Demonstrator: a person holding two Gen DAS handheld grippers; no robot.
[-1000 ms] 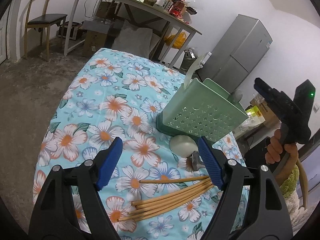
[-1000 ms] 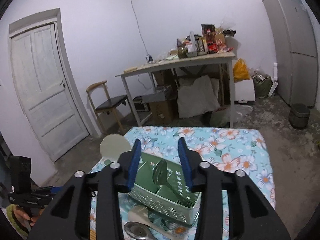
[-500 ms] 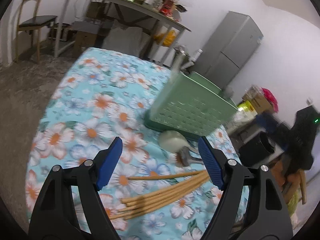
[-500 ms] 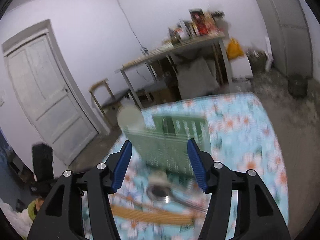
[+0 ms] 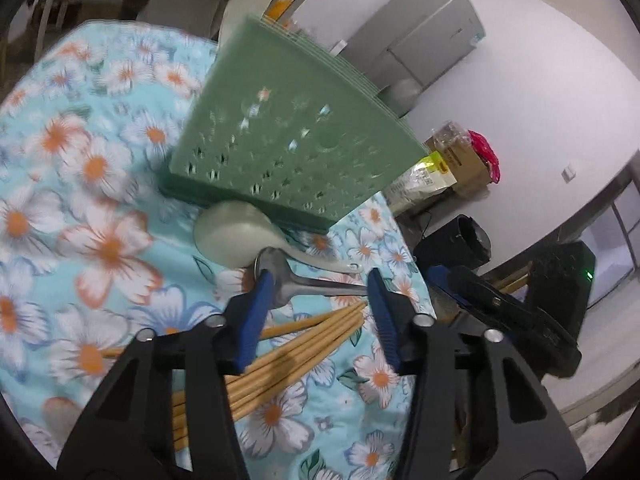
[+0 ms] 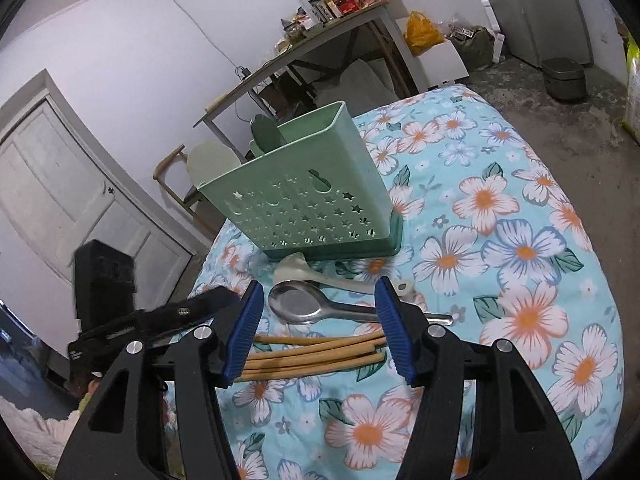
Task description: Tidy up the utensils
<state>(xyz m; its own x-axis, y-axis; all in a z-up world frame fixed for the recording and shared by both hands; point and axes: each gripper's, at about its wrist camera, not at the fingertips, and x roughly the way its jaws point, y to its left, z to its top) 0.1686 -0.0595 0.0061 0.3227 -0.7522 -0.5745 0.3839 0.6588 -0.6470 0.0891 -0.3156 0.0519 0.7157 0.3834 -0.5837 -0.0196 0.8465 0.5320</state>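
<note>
While both grippers have dropped low since a second ago, left gripper (image 5: 320,300) and right gripper (image 6: 320,324) hang released over chopsticks (image 6: 316,354) and spoon (image 6: 320,308), lying before the caddy (image 6: 304,196) near the counter's edge; pickup appears imminent.

Open left tongs (image 5: 320,292) hover over bamboo chopsticks (image 5: 296,344) and a metal spoon (image 5: 296,276) beside the green utensil caddy (image 5: 288,136).

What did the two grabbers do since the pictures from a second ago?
Both came down toward the table. The right gripper swung from above the green holder down to the metal spoon and chopsticks. The left gripper moved closer too. Jaws stayed open; the utensils stayed put.
</note>
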